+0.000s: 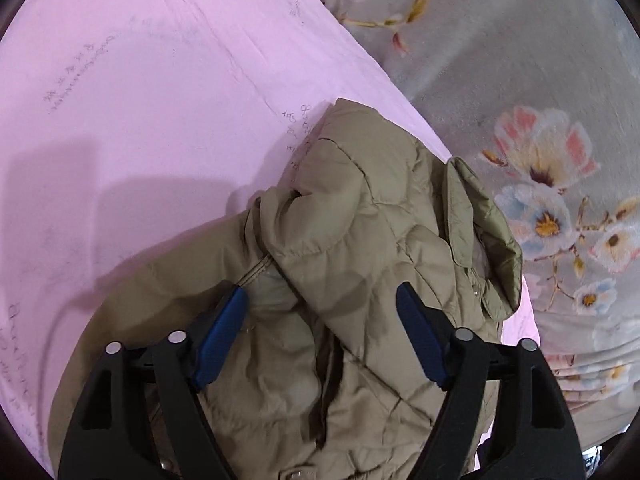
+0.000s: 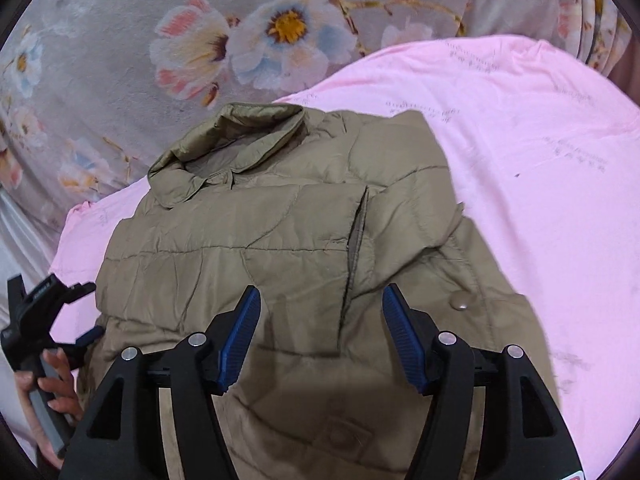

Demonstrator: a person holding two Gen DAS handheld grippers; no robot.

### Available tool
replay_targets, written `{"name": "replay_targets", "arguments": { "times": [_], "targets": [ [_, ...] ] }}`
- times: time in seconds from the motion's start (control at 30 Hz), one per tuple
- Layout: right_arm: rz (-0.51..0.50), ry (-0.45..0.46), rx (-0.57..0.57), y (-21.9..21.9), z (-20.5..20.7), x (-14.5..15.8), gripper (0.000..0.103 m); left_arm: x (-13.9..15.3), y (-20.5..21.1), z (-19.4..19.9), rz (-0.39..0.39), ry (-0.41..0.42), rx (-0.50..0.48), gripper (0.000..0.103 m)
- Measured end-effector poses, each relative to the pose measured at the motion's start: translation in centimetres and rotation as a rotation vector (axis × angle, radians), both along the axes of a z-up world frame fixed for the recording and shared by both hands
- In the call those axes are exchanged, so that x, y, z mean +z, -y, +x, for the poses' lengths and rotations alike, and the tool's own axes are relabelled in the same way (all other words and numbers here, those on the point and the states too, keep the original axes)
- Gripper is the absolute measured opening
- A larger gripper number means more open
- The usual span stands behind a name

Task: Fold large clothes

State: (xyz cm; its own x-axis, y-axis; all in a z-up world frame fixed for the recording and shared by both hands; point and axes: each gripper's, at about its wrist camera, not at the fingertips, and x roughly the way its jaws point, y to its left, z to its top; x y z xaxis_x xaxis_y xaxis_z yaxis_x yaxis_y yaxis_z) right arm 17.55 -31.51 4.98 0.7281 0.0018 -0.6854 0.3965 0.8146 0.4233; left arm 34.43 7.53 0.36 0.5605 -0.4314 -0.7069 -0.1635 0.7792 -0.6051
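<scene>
On pink sheet (image 2: 520, 128) — khaki jacket (image 2: 280, 232) (folded) | grippers apart

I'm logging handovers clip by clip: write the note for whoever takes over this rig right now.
Left gripper: jaws open, over the jacket, nothing between the pads.
Right gripper: jaws open, also holding nothing.
Khaki quilted jacket lies on the pink sheet, collar toward the floral blanket. A sleeve or side panel seems folded across the front; the snap button side looks unfolded.
Left: fold the remaining side in, then fold the body over. How far it extends below is out of view.
</scene>
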Motion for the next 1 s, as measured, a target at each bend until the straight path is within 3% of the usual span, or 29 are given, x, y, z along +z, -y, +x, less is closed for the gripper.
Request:
{"name": "replay_targets", "arguments": {
  "times": [0.03, 0.07, 0.1, 0.13, 0.17, 0.3, 0.4, 0.5, 0.6, 0.67, 0.73, 0.87, 0.93, 1.0],
  "targets": [
    [0.006, -0.004, 0.005, -0.1, 0.4, -0.4, 0.054, -0.1, 0.2, 0.2, 0.003, -0.001, -0.005, 0.052],
    [0.006, -0.011, 0.013, -0.3, 0.9, -0.6, 0.043, -0.2, 0.4, 0.4, 0.011, -0.002, -0.017, 0.026],
    [-0.002, -0.021, 0.029, -0.5, 1.3, -0.8, 0.018, -0.2, 0.5, 0.5, 0.014, -0.001, -0.029, 0.008],
    [-0.029, -0.037, 0.037, -0.9, 1.7, -0.6, 0.003, 0.1, 0.5, 0.3, 0.03, 0.009, -0.028, 0.005],
    [-0.058, -0.027, 0.043, -1.1, 1.8, 0.0, 0.003, 0.7, 0.5, -0.1, 0.056, 0.035, -0.027, 0.002],
    [-0.18, 0.144, 0.033, -2.1, -0.4, 6.0, 0.001, 4.9, 0.3, -2.4, 0.148, 0.175, -0.031, 0.0],
    [-0.261, 0.208, 0.031, -2.9, -1.6, 8.7, 0.001, 6.8, 0.5, -4.4, 0.224, 0.238, -0.035, 0.0],
    [-0.294, 0.117, 0.05, -3.1, -0.5, 6.3, 0.001, 4.9, 1.5, -4.6, 0.345, 0.199, -0.049, 0.0],
    [-0.249, -0.033, 0.059, -2.5, 1.6, 1.2, 0.001, 0.9, 2.1, -3.6, 0.434, 0.094, -0.05, 0.0],
    [-0.213, -0.085, 0.062, -1.9, 1.8, -0.9, 0.002, -0.8, 1.9, -3.4, 0.454, 0.073, -0.047, 0.0],
    [-0.158, -0.097, 0.066, -1.2, 2.0, -1.7, 0.002, -0.9, 1.9, -3.4, 0.476, 0.081, -0.041, 0.0],
    [-0.156, -0.105, 0.077, -1.1, 1.7, -1.3, 0.01, 0.1, 1.4, -3.9, 0.468, 0.084, -0.049, 0.0],
    [-0.17, -0.086, 0.037, -0.9, 0.4, -0.4, 0.019, 1.5, 1.2, -4.7, 0.453, 0.118, -0.045, 0.0],
    [-0.195, -0.035, -0.015, -1.0, -1.4, 0.9, 0.019, 3.9, 1.6, -5.4, 0.461, 0.188, -0.039, 0.0]
  ]
}}
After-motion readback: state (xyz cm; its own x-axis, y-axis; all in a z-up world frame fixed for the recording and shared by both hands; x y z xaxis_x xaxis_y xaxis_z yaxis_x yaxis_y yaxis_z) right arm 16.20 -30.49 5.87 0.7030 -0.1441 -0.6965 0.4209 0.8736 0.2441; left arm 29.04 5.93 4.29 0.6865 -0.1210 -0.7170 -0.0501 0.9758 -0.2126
